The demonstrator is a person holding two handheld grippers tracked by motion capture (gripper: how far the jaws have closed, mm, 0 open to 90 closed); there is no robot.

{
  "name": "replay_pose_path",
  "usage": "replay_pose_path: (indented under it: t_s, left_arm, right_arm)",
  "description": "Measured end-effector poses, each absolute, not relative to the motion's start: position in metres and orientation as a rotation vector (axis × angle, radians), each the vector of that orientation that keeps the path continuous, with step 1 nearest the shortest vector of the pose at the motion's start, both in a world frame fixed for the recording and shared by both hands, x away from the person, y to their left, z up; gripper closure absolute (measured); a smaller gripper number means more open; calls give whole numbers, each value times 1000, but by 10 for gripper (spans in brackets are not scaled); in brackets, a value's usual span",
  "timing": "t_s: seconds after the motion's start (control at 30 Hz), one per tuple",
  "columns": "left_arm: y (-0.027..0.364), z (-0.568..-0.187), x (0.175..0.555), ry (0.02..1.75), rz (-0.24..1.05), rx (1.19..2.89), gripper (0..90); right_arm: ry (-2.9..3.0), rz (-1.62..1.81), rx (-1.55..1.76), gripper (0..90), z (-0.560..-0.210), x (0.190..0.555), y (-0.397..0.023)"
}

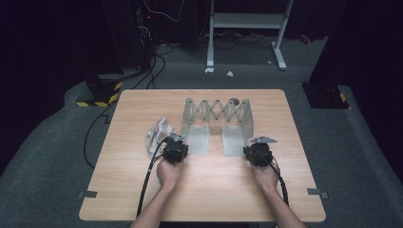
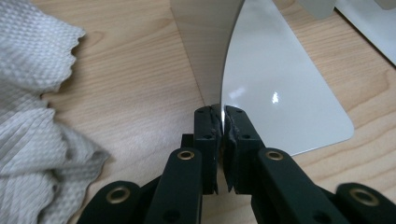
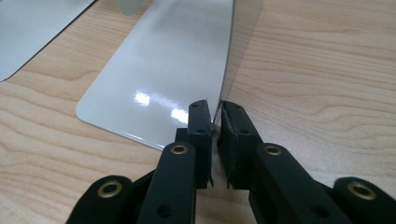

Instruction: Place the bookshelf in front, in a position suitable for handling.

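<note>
A grey metal folding rack point(image 1: 216, 114) with a scissor-lattice back stands mid-table, with two upright side walls and two flat feet that reach toward me. My left gripper point(image 1: 182, 141) is at its left side. In the left gripper view the gripper point(image 2: 222, 122) is shut on the near edge of the left wall point(image 2: 205, 46), beside the shiny foot point(image 2: 280, 84). My right gripper point(image 1: 252, 144) is at the rack's right side. In the right gripper view it point(image 3: 215, 119) pinches the thin edge of the right wall point(image 3: 245, 28), next to that side's foot point(image 3: 173, 60).
A crumpled white cloth point(image 1: 157, 133) lies on the wooden table point(image 1: 142, 190) just left of the rack and close to my left gripper; its weave also shows in the left gripper view point(image 2: 28, 116). Cables trail from both grippers toward the table's near edge.
</note>
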State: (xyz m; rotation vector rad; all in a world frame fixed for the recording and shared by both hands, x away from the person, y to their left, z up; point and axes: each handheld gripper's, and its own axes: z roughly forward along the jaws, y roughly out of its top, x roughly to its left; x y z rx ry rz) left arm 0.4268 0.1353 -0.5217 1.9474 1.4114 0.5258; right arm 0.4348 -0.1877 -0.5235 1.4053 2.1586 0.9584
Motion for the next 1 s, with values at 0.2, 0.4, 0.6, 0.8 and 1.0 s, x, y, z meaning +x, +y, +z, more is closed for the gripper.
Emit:
replay_pose_path:
  t_s: [0.2,0.4,0.6,0.8,1.0]
  left_arm:
    - [139,-523,414,1413,522,1930,832]
    - [144,-523,404,1418,520,1923,830]
    - [148,-524,390,1418,528,1910,830]
    - [151,-524,382,1418,533,1913,830]
    - [158,-525,377,1420,530,1900,837]
  right_arm:
    - [2171,972,1384,831,-524,428,-184]
    - [2187,982,1363,831,-525,421,-181]
    - [2189,1011,1346,830,-527,409,-178]
    - [2195,1014,1340,829,-527,405,-175]
    - [2206,1008,1321,828,-526,404,-174]
